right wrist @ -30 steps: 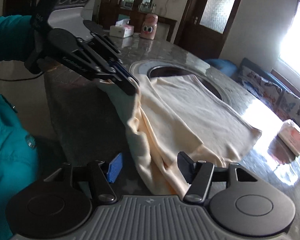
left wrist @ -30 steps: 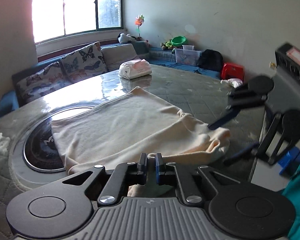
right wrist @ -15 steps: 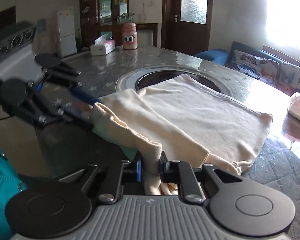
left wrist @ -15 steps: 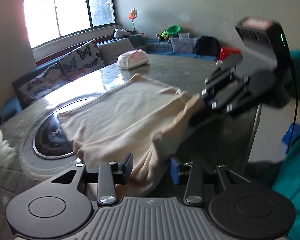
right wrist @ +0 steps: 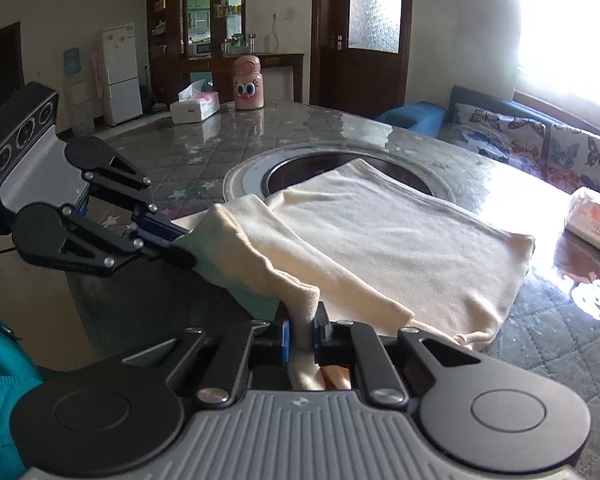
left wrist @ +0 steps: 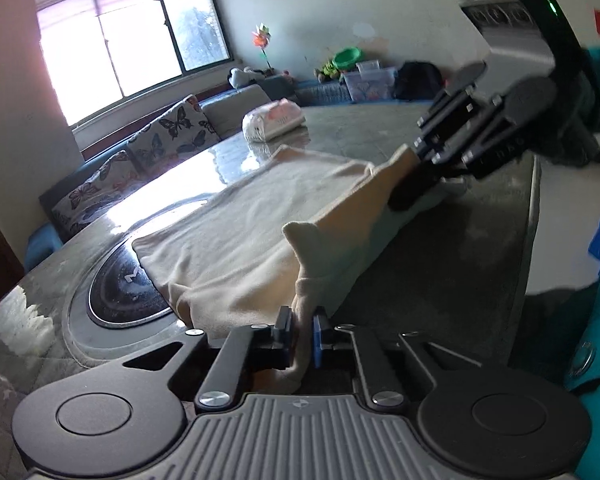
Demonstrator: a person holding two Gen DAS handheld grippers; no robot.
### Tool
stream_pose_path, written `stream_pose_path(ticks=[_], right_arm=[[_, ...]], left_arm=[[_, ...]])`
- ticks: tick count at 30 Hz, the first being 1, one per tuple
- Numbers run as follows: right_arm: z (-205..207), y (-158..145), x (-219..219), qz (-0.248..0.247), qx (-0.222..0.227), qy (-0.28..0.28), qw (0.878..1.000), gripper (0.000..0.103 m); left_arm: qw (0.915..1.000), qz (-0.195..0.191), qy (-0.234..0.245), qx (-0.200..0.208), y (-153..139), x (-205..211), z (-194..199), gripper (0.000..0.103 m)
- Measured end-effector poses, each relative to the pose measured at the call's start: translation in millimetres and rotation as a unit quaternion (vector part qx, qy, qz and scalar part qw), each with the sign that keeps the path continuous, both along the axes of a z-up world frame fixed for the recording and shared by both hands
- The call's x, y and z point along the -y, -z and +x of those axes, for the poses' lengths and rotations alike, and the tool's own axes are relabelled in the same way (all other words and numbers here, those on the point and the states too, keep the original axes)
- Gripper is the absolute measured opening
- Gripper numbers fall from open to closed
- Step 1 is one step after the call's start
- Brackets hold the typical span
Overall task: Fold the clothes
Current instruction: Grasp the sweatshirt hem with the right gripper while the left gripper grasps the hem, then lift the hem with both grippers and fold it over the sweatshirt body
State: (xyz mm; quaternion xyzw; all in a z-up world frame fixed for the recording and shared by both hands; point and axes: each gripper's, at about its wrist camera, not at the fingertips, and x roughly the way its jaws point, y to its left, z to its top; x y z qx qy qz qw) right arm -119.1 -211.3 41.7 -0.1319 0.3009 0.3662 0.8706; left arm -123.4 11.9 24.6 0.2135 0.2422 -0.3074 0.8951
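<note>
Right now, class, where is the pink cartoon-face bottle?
In the right wrist view, the pink bottle stands at the table's far edge, just right of the tissue box.

A: What is hidden in the left wrist view?
B: The cream garment (left wrist: pixel 236 240) covers part of the dark round inset (left wrist: pixel 120 284) of the worktop (left wrist: pixel 440 280).
A: And blurred?
B: The right gripper (left wrist: pixel 410 190), upper right.

- The garment (right wrist: pixel 388 236) lies on the table (right wrist: pixel 204 160), partly over the round inset (right wrist: pixel 300 168).
- Beyond the inset stand a tissue box (right wrist: pixel 195 106) and bottle (right wrist: pixel 248 83).
</note>
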Motion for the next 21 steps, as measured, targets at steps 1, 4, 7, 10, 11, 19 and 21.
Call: stream_pose_path(ticks=[1,4,7,10,11,19,21], right_arm=[[-3.6,-4.0,0.3,0.003,0.005,-0.003,1.000,0.009],[-13.9,-19.3,4.7,0.011,0.018,-0.016,1.000,0.009],[-25.9,-34.5,10.0,0.016,0.026,-0.028,0.999,0.009],[-42.5,-54.4,18.2,0.026,0.023,-0.039,0.999,0.009],[-47.4,-60.3,20.8,0.028,0.022,-0.043,0.998,0.009],[-44.3,-88.2,35.4,0.035,0.012,-0.046,0.998,0.006],[-29.2,-86.1,37.1,0.035,0.007,-0.039,0.999,0.005]], left_arm=[[1.0000,-0.007,0.000,-0.001,-3.9,-1.2,-1.4,0.010],[0.9997,-0.024,0.003,-0.003,-17.5,-5.1,-8.4,0.010],[0.9995,-0.029,0.015,0.003,-33.5,-6.2,-20.6,0.010],[0.9987,-0.038,0.033,0.002,-53.1,-8.0,-36.1,0.010],[0.9983,-0.043,0.040,0.000,-59.9,-9.1,-41.1,0.010],[0.9981,-0.041,0.043,-0.016,-74.5,-5.6,-20.0,0.010],[0.9982,-0.038,0.041,-0.018,-71.1,-3.5,-4.2,0.010]])
